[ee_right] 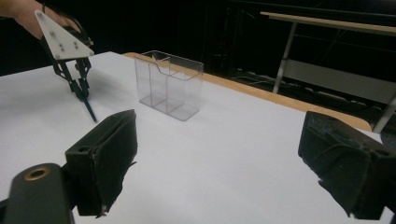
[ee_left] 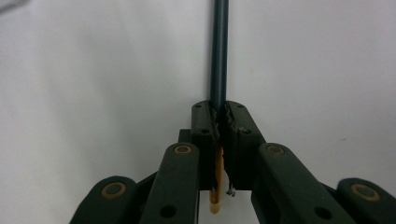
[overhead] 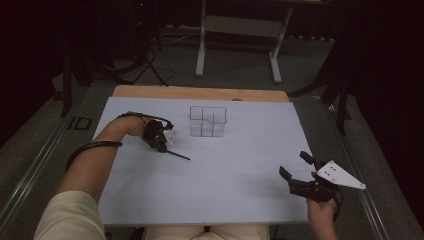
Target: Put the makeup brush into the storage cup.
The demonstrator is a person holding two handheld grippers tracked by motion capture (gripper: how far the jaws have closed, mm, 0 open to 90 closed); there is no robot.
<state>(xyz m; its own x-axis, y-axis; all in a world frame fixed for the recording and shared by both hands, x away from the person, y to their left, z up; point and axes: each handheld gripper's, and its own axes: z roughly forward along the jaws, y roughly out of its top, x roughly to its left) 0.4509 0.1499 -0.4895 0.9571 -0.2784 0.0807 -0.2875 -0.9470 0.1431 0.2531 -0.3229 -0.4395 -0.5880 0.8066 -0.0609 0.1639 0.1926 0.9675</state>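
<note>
The left gripper (overhead: 161,145) is clamping its jaws tight on one end of a thin dark pen (overhead: 177,155), which is sticking out past the jaws and slanting down so its far tip is touching the white worktop (overhead: 225,185). In the left gripper view the pen (ee_left: 219,51) is running straight up from between the closed jaws. The clear plastic organiser (overhead: 208,121) is standing upright near the pen, further back on the worktop. The right gripper (overhead: 296,174) is hovering at the worktop's right edge, well apart from the pen, its jaws spread wide with nothing between them
</note>
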